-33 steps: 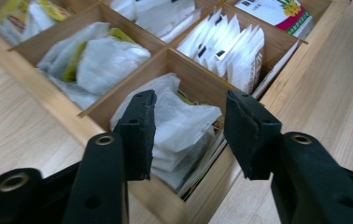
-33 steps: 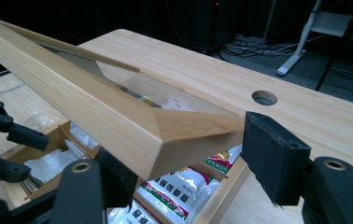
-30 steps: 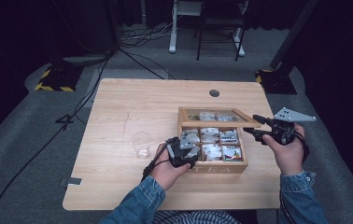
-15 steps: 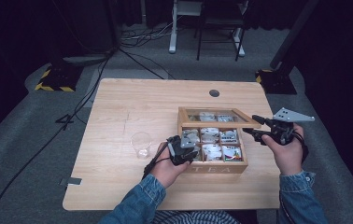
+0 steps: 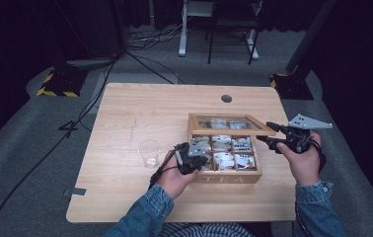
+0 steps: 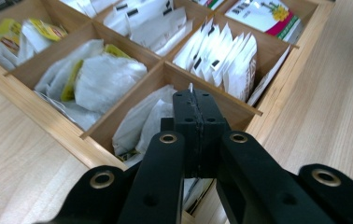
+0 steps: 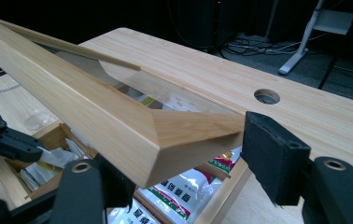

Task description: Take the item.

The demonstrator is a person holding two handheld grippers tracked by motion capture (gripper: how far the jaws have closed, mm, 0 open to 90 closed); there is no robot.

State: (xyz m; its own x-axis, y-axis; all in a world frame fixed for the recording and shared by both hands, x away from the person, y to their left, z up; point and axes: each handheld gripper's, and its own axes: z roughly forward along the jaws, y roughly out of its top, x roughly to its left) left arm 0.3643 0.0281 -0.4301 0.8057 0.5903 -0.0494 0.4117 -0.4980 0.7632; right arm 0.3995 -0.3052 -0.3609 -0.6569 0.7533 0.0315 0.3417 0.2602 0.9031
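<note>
While both hands work at the box, notes by item:

Tea box: wooden tea box (image 5: 224,174) sits on the surface (image 5: 140,108), right of centre, near the person's edge; "TEA" is lettered on its front wall. Dividers split it into a grid of compartments.

Lid: glass-paned lid (image 7: 118,116) with a wooden frame stands raised and tilted back over the box's far side.

Right hand-held gripper: right hand-held gripper (image 5: 273,134) is at the lid's right corner. In the right gripper view the mitred corner of the frame lies between its spread jaws; I cannot tell whether the pads press the wood.

Left hand-held gripper: left hand-held gripper (image 6: 197,100) hangs over the near-left compartment, jaws pressed together, pinching a thin white paper edge (image 6: 191,87) at their tips.

Near-left compartment: white sachets (image 6: 142,123), loosely crumpled, directly below the left jaws.

Next compartment: white packets with yellow parts (image 6: 95,77), heaped.

Row of flat envelopes: white tea envelopes (image 6: 221,58) stand on edge, packed side by side, in the cell beyond the jaws.

Far cells: yellow-labelled bags (image 6: 20,37) at one corner; a white packet with a flower print (image 6: 263,14) at another.

Right-side cell: white packets with red and green print (image 7: 184,191) lie flat below the lid corner.

Glass: clear empty tumbler (image 5: 149,152) stands upright on the surface, just left of the left hand (image 5: 174,177), apart from the box.
</note>
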